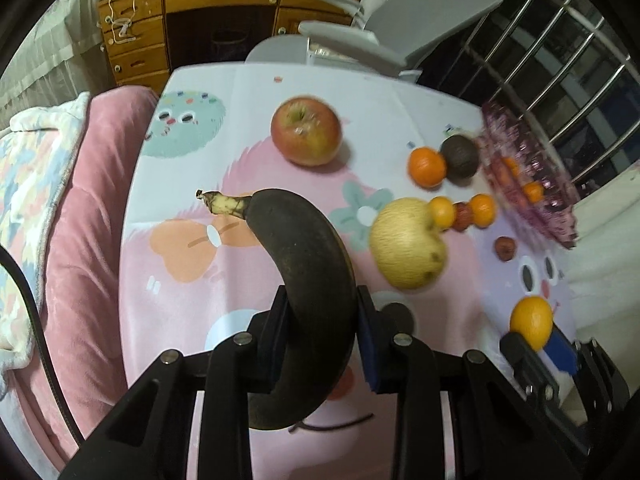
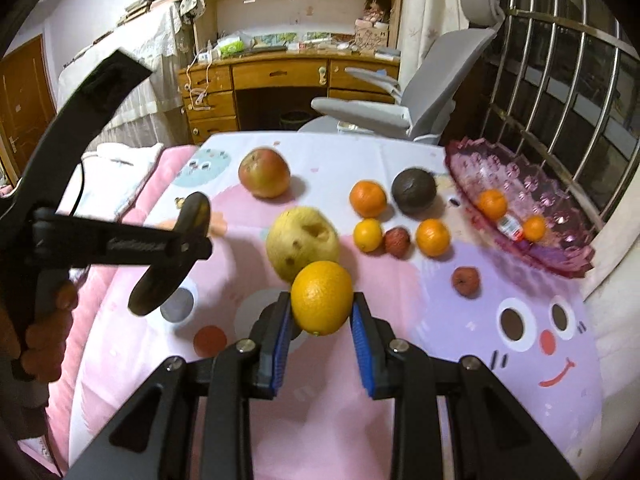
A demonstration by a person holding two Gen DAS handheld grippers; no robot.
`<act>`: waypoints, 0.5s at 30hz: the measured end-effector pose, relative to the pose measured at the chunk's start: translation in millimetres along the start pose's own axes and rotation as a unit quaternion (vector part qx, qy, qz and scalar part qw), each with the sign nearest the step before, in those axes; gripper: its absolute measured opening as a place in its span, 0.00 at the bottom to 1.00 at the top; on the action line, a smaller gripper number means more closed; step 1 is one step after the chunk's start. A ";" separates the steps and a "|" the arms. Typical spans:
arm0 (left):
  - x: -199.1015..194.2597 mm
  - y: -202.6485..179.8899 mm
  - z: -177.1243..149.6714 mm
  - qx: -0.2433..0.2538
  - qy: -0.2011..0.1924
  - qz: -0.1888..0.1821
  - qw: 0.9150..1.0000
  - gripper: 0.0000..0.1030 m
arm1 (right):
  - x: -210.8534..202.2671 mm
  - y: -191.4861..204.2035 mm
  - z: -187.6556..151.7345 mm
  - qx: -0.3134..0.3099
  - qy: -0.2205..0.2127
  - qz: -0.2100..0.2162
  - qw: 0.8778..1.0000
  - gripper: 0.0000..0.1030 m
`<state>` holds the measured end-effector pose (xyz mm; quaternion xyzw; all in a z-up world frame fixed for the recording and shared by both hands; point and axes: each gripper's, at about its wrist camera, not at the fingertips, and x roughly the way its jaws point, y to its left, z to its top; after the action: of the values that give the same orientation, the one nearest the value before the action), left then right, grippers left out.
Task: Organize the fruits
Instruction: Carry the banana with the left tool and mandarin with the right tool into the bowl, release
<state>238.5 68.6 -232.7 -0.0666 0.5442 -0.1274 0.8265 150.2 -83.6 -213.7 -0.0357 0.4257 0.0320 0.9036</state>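
My left gripper [image 1: 322, 304] is shut on a blackened banana [image 1: 304, 264] and holds it above the cartoon tablecloth; it also shows in the right wrist view [image 2: 188, 248] with the banana [image 2: 160, 284]. My right gripper [image 2: 320, 312] is shut on a large orange [image 2: 322, 298], seen in the left wrist view too [image 1: 532, 320]. On the cloth lie a red apple [image 2: 264, 172], a yellow pear [image 2: 300, 240], a dark avocado [image 2: 413, 191], small tangerines [image 2: 368, 199] and lychees [image 2: 466, 281]. A purple glass bowl [image 2: 560, 256] at the right holds two tangerines.
A grey office chair [image 2: 424, 92] and a wooden desk [image 2: 280, 76] stand behind the table. A pink cushion [image 1: 88, 200] lies along the left edge. A metal window grille [image 2: 560, 92] is close behind the bowl.
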 end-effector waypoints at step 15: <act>-77.0 -65.5 -0.8 0.005 -0.063 0.013 0.998 0.28 | -54.9 -78.1 20.4 0.003 -0.037 -0.012 0.999 0.28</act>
<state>199.8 27.6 -148.8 -0.0636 0.4911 -0.1150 0.8611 137.7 -161.0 -155.5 -0.0371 0.3914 0.0214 0.9192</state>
